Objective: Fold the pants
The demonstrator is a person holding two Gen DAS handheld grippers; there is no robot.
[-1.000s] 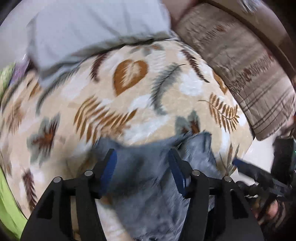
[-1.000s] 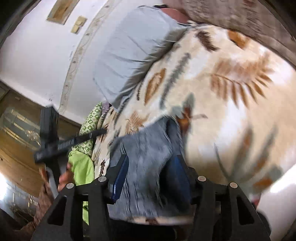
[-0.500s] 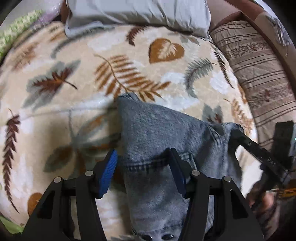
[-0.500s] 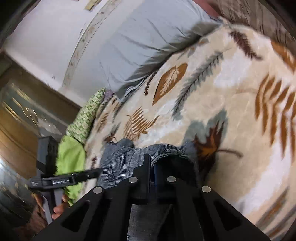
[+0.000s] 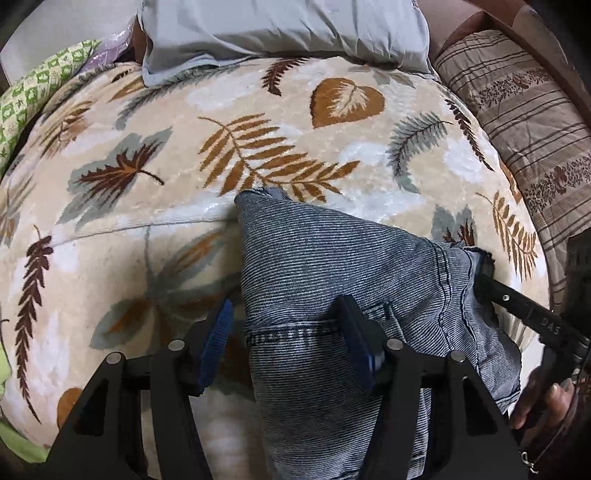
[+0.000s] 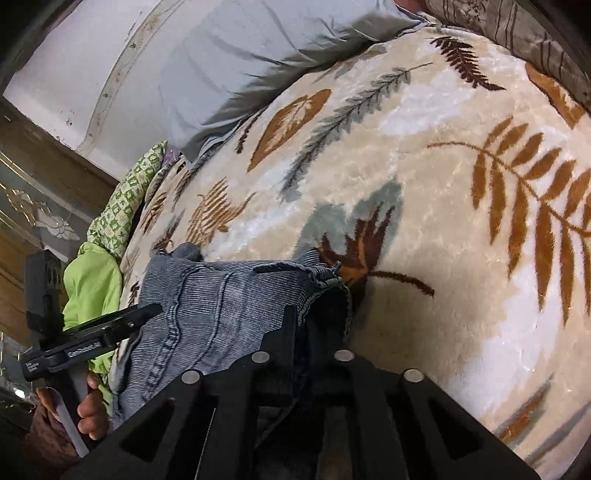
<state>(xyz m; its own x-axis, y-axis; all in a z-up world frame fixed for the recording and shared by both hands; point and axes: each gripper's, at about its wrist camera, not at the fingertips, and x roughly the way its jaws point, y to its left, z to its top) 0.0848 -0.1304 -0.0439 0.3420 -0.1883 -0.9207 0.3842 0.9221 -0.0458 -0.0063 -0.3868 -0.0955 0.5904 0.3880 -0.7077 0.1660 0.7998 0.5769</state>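
Grey-blue denim pants (image 5: 314,266) lie bunched on a leaf-patterned blanket (image 5: 258,129). My left gripper (image 5: 284,332) points steeply down over them. Its jaws stand apart and are opening slightly; the right pad rests on the denim near a seam, while the left pad hangs beside the cloth's left edge. My right gripper (image 6: 301,314) pinches the frayed hem of the pants (image 6: 207,295) between nearly closed jaws that are easing apart a little. In the left wrist view the right gripper (image 5: 484,273) bites the pants' right corner. A hand (image 6: 88,402) holds the left gripper's handle.
A pale grey pillow (image 5: 280,26) lies at the head of the bed. A brown striped cushion (image 5: 524,122) runs along the right side. Green patterned cloth (image 5: 33,96) and a lime garment (image 6: 92,284) sit at the left edge, near a wooden cabinet (image 6: 29,206).
Both grippers sank toward the bed. The right gripper went from open around the denim to closed on its hem. The pants settled onto the blanket.
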